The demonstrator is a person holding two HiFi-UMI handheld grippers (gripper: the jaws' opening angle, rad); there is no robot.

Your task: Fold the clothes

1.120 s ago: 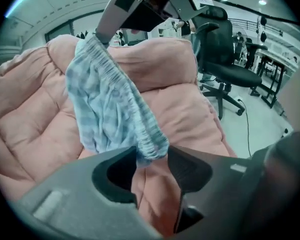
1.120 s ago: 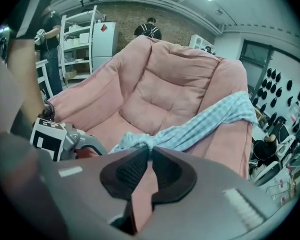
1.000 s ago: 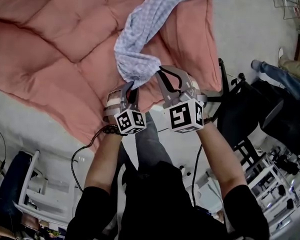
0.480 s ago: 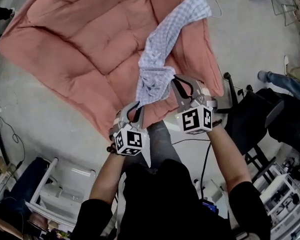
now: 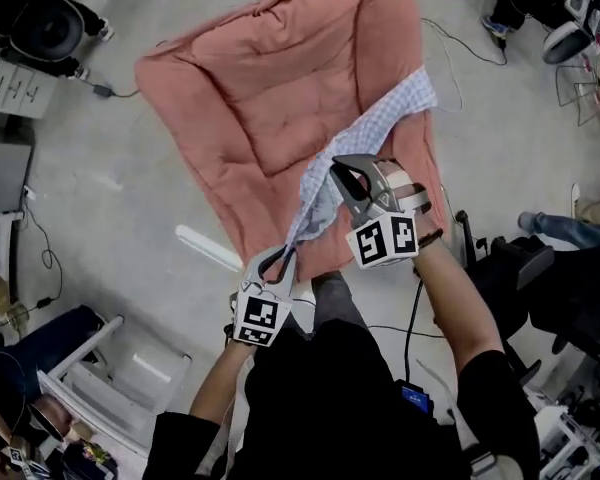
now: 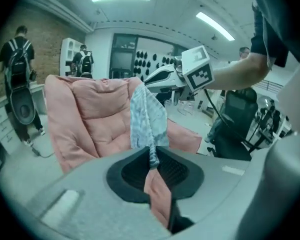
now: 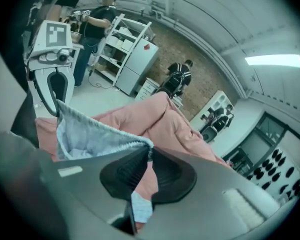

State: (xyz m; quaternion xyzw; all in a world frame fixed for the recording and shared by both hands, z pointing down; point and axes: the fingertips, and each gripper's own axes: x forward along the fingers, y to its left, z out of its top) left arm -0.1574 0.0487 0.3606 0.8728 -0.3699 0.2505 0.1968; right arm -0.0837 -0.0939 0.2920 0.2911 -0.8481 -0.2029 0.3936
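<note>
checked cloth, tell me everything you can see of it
The checked cloth is a thin, soft fabric in a fine light-blue and white check with a gathered hem. It is bunched into a drooping band, held up above the pink quilt, its far end lying at the quilt's edge. The left gripper, whose jaws have just been closing, and the right gripper each pinch its hem.

No legible text, brand, number or sign in any view. Only black-and-white square markers (image 5: 259,320) on the left gripper (image 5: 288,254) and right gripper (image 5: 336,168): coded patterns, not readable lettering.
</note>
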